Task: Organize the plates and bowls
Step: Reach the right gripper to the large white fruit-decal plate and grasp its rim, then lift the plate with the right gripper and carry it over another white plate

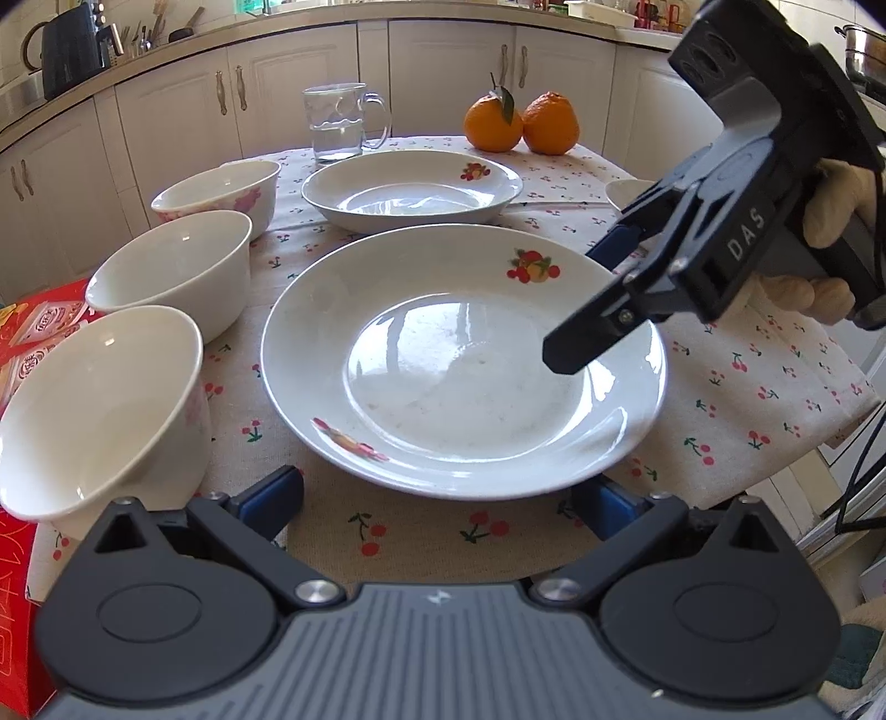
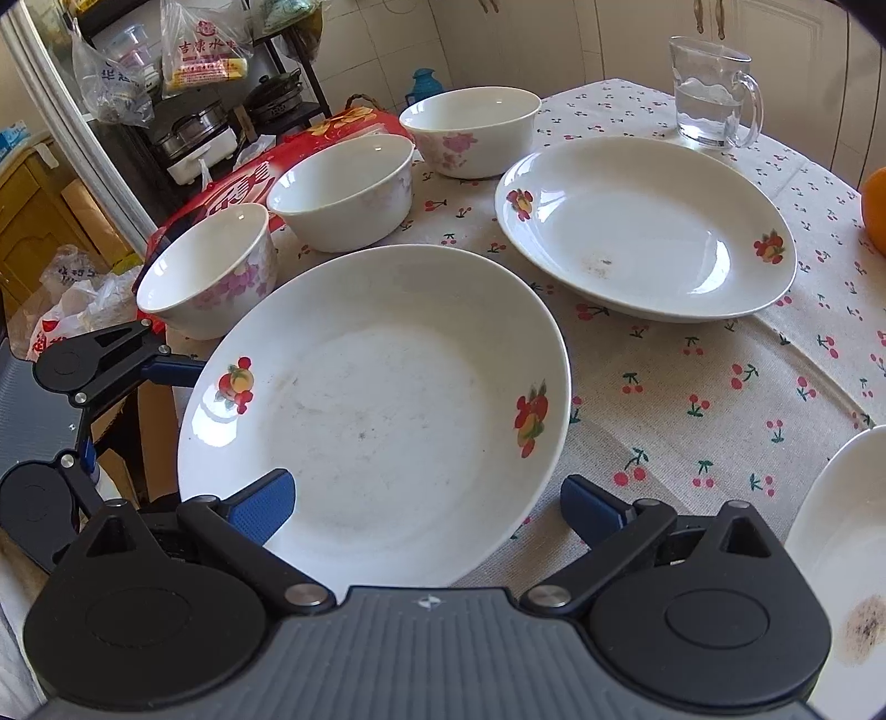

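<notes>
Left wrist: near plate tilted.

At the top centre of the left wrist view we see a clear glass mug part full of water, and just to its right two round oranges touching side by side. Under them spreads a cream tablecloth printed with red cherries. At the left edge sits a red printed carton, and at upper left a dark kettle on the counter.
</notes>
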Demonstrator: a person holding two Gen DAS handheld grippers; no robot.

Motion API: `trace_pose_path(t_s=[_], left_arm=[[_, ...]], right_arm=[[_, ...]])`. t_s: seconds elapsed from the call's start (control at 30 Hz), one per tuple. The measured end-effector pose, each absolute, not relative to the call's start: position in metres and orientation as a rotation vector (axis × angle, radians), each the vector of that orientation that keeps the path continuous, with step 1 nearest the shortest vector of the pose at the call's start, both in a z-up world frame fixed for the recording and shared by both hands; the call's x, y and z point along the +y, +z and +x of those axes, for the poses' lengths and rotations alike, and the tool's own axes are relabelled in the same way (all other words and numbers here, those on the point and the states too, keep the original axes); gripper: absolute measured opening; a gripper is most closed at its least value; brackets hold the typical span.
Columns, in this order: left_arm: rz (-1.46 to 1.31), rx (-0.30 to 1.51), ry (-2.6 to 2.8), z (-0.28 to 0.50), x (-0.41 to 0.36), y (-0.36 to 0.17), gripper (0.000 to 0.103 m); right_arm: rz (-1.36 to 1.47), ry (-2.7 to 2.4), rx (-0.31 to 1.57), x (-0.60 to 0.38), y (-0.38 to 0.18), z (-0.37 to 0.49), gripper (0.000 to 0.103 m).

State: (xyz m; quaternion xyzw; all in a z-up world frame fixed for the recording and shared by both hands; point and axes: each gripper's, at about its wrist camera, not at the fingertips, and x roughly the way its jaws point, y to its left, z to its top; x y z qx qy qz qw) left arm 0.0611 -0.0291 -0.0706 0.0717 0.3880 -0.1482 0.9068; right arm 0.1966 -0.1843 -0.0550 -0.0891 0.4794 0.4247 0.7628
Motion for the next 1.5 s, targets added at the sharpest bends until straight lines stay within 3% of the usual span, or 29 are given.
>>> trace_pose_path(t_s=[0.37,0.8,1.03,1.5], left_arm=[[0.169,0.772,-0.337,0.056,-0.030,-0.067,0.099],[0.170,0.763,-0.368,0.058,-0.027,-0.067,0.094],[0.157,0.766,-0.393,0.059,-0.026,-0.068,0.087],[0.166,0.776,-0.400,0.060,-0.027,-0.067,0.086]], right_arm=[[-0.258,0.962,1.048,-0.163,-0.045,0.231,0.102],[-0.197,1.035,1.137,-0.156,-0.050,0.259,0.079],[-0.170,1.052,1.171,-0.157,-0.051,0.264,0.079],[-0.211,1.044,1.160,-0.152,-0.050,0.256,0.083]])
